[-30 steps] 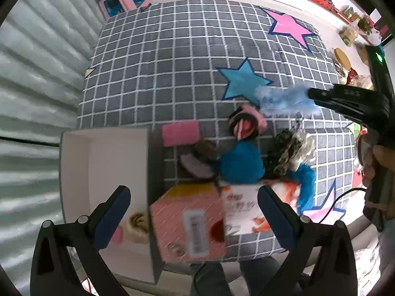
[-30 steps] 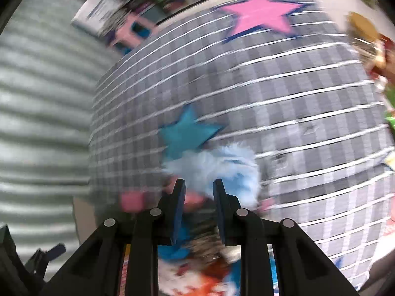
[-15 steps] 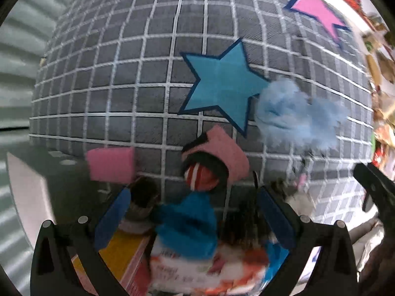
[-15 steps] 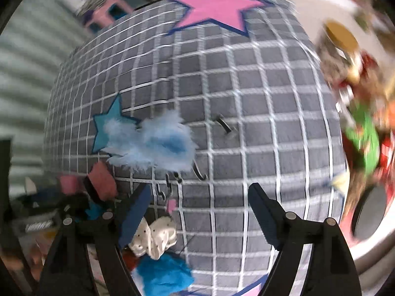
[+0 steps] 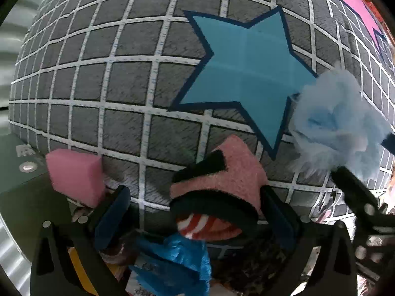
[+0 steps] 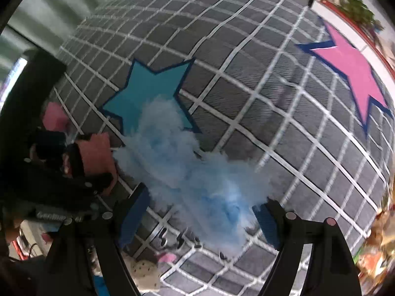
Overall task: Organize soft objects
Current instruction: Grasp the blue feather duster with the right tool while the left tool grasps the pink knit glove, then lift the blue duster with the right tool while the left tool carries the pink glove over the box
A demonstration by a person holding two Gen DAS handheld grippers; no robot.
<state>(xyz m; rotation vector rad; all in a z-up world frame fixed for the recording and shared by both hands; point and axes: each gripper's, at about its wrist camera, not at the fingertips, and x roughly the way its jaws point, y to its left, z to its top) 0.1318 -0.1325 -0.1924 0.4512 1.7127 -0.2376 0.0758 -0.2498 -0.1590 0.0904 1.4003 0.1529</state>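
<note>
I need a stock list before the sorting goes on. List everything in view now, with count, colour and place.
fluffy piece: one, light blue, on the mat between the open right fingers, overlapping the blue star
pink and black item: one, between the open left fingers, over something red and white striped
foam block: one, pink, left edge of the mat
crinkled piece: one, bright blue, below the pink and black item
dotted fabric: one, cream, near edge of the mat
mat: one, grey with white grid
blue star: one, printed on the mat
pink star: one, printed far right
left gripper: open
right gripper: open
</note>
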